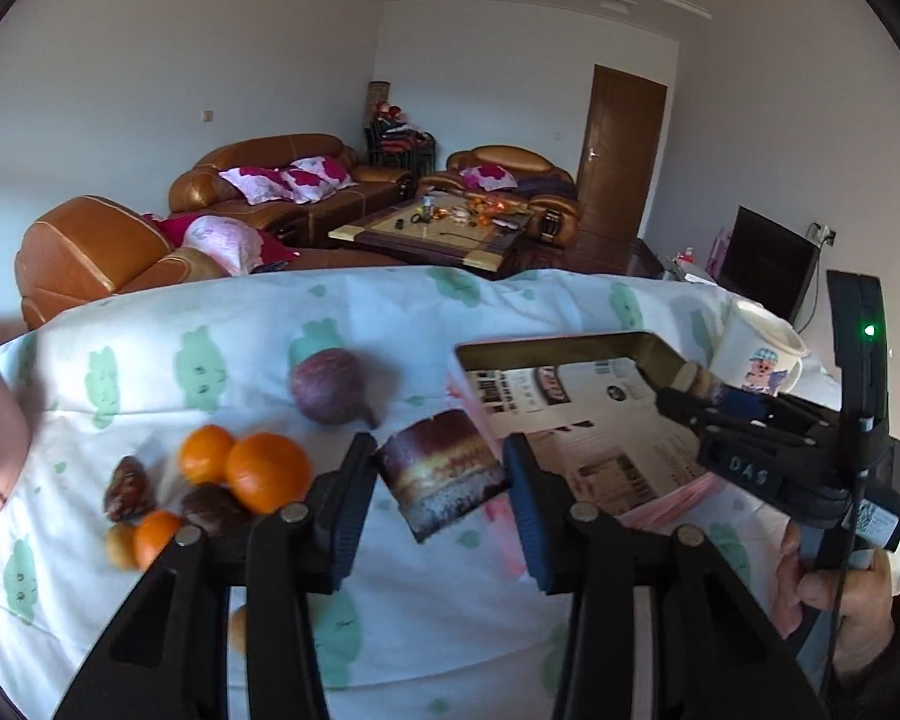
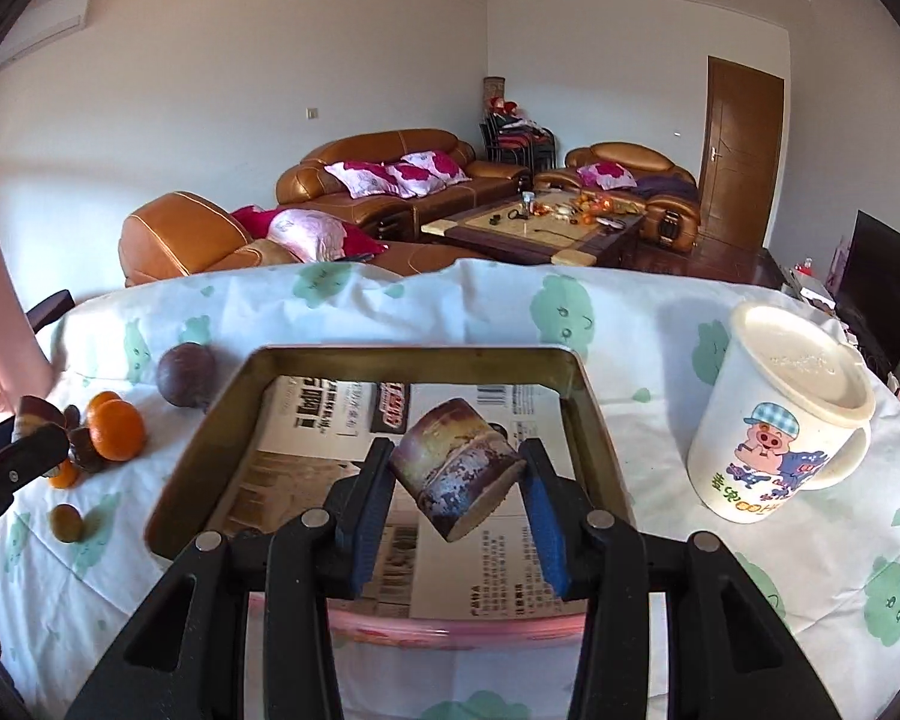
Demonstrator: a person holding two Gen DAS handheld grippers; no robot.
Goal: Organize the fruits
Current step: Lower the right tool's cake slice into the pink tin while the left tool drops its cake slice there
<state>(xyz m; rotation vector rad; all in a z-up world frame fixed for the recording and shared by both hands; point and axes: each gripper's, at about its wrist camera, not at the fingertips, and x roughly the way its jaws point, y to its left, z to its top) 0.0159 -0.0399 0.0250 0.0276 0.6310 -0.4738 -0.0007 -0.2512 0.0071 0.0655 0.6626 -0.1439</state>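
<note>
Carrying two cane chunks at once here, so we take it slow. Our right gripper [image 2: 456, 450] is clamped on a cane piece [image 2: 459, 468], which hangs tilted just above the tray [image 2: 420, 354]. Our left gripper [image 1: 438, 444] pinches a second cane piece [image 1: 441, 474] over the cloth [image 1: 450, 630], just left of the tray's near-left corner.

How we'd do it well, as we judge it:
- Lower the right chunk until it nearly touches the newspaper [image 2: 318, 420], then let go, so it doesn't bounce or roll.
- It's tilted, so expect it to tip over. Aim for the middle, not the rim.
- Bring the left chunk in only after the right gripper is out of the way, since both are crowding the same spot.

Containers: the tray is lined with newspaper and we see no fruit lying in it. The mug [image 2: 780, 420] stands to its right with its lid on, so we can't tell what's inside.

The rest sits loose on the cloth to the left: oranges [image 1: 267, 471], a purple fruit [image 1: 327, 384] farther back, and some brown bits [image 1: 125, 489].
</note>
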